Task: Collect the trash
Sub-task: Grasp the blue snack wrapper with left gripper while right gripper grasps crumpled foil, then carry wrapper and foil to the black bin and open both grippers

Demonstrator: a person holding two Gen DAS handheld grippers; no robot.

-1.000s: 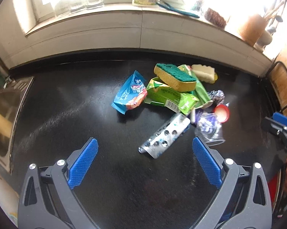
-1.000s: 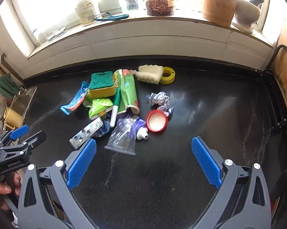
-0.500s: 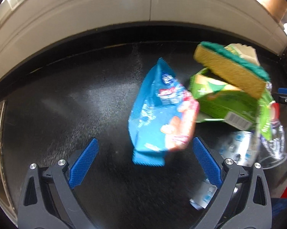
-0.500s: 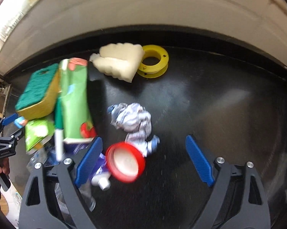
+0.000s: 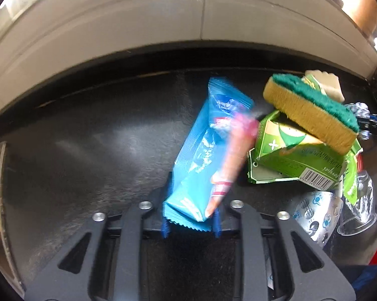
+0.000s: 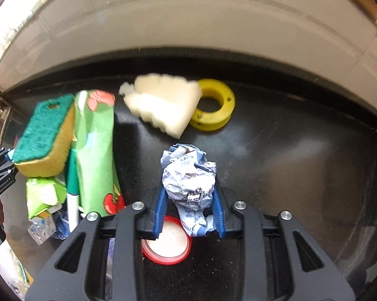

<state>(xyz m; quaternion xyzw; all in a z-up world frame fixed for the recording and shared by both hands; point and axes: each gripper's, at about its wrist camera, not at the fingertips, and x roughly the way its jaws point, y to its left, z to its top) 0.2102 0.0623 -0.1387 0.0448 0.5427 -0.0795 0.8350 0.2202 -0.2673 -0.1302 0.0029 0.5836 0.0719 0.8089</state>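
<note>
The blue snack wrapper, light, slippery film lying on the black desk just left of the green-topped sponge, is best pinched at its crimped end, where the left gripper is closing its fingers on it, while the right gripper clamps the soft crumpled paper wad.

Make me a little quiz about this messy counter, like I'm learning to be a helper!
1. True or false: the right tool is clamped on the crumpled paper.
2. What rests on top of the green carton? A) sponge B) spoon C) cup
3. Fill in: the snack wrapper beside the green carton is mostly ___.
Key: 1 true; 2 A; 3 blue.
</note>
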